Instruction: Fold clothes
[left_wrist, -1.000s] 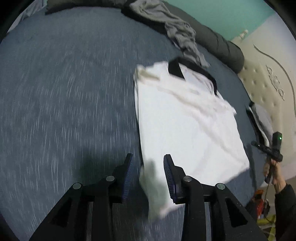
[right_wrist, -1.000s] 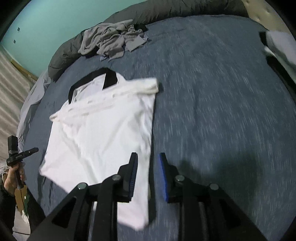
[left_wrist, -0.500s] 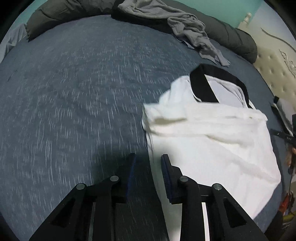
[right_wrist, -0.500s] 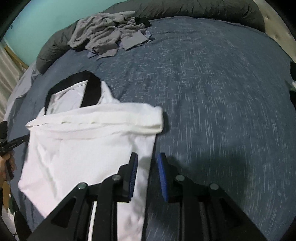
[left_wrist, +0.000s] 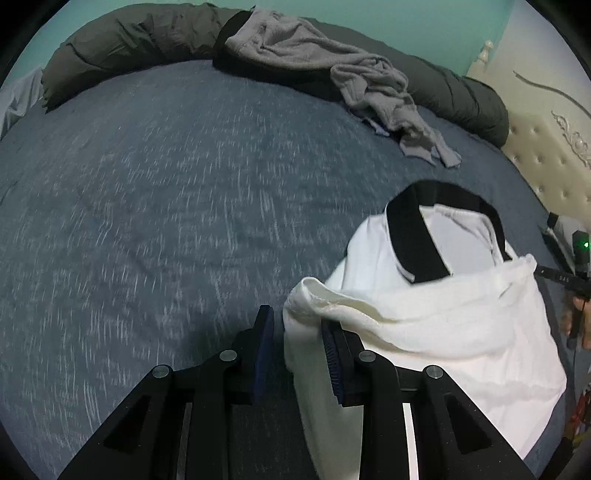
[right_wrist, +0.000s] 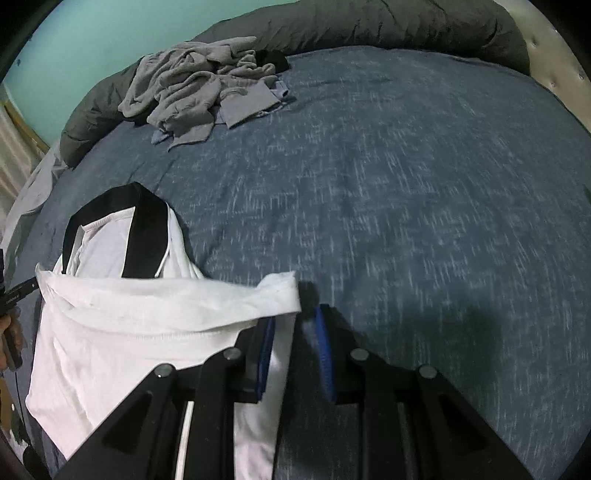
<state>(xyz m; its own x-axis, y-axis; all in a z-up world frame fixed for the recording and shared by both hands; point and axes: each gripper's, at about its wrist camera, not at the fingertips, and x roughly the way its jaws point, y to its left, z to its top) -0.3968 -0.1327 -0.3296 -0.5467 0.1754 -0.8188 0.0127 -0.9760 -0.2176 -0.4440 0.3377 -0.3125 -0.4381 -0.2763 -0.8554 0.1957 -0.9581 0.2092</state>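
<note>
Blue-grey heathered bedspread (left_wrist: 177, 206) fills both views. Dark grey rolled duvet (left_wrist: 122, 44) runs along the far edge, with a crumpled grey garment (right_wrist: 195, 85) lying against it. White shirt (left_wrist: 443, 332) with black collar band (left_wrist: 413, 236) lies on the bedspread, hem side folded up toward the collar. Left gripper (left_wrist: 297, 343): fingers parted, the folded shirt's left edge runs between the blue pads, not pinched. Right gripper (right_wrist: 295, 343): fingers also parted, shirt's right edge between them; contact with the left pad looks likely, motion blur makes it unclear. No readable print on shirt; small white marking on the other gripper's body, illegible.
</note>
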